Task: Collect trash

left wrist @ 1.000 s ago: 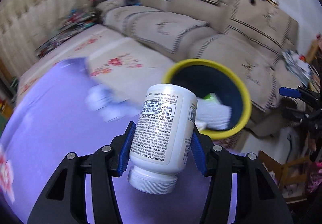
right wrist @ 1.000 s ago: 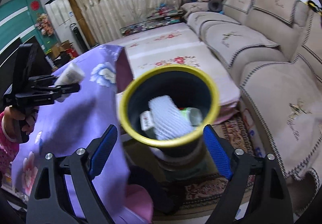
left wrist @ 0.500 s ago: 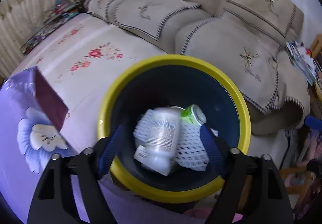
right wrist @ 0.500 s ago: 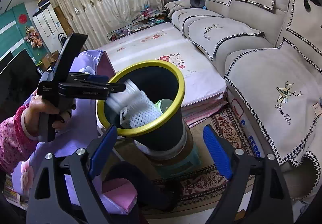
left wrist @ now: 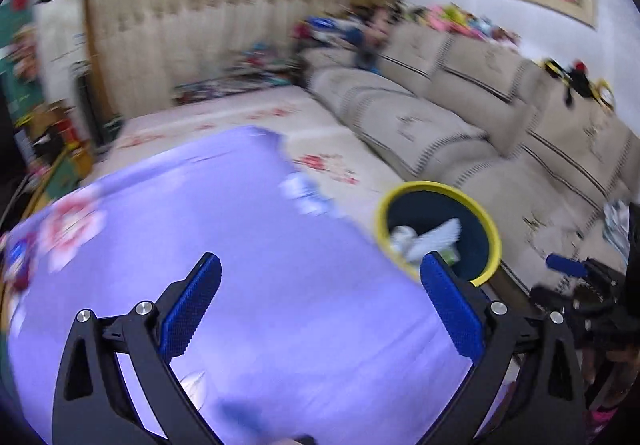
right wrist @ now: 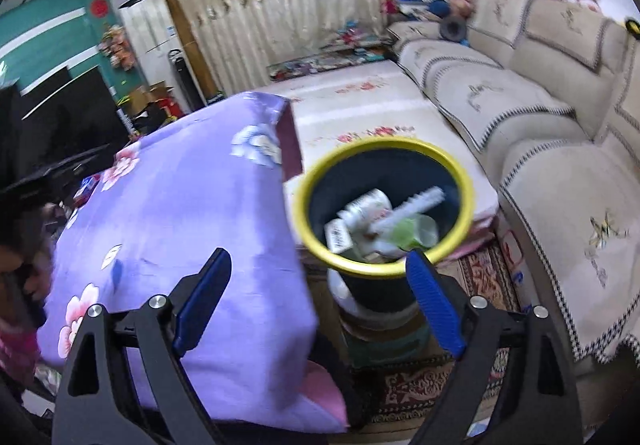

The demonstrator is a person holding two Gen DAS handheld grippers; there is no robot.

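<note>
The dark bin with a yellow rim (right wrist: 469, 181) stands on a stool beside the purple-clothed table (right wrist: 180, 205). Inside lie a white pill bottle (right wrist: 366, 207), a white foam net (right wrist: 416, 205) and a green can (right wrist: 408, 231). In the left wrist view the bin's rim (left wrist: 494, 241) sits at the right. My left gripper (left wrist: 320, 261) hovers over the purple cloth (left wrist: 260, 245), its jaws opening wide with nothing between them. My right gripper (right wrist: 317, 257) is open and empty, just short of the bin.
A long beige sofa (right wrist: 520, 93) runs along the right. A floral pad (right wrist: 360, 117) lies beyond the bin and a patterned rug (right wrist: 480, 269) beneath it. A dark television (right wrist: 72, 113) stands at the left. A pink sleeve (right wrist: 16, 345) shows at the lower left edge.
My left gripper carried the white bottle over the bin, let it drop inside, then swung back over the purple table with its jaws spreading. The right gripper drifted a little.
</note>
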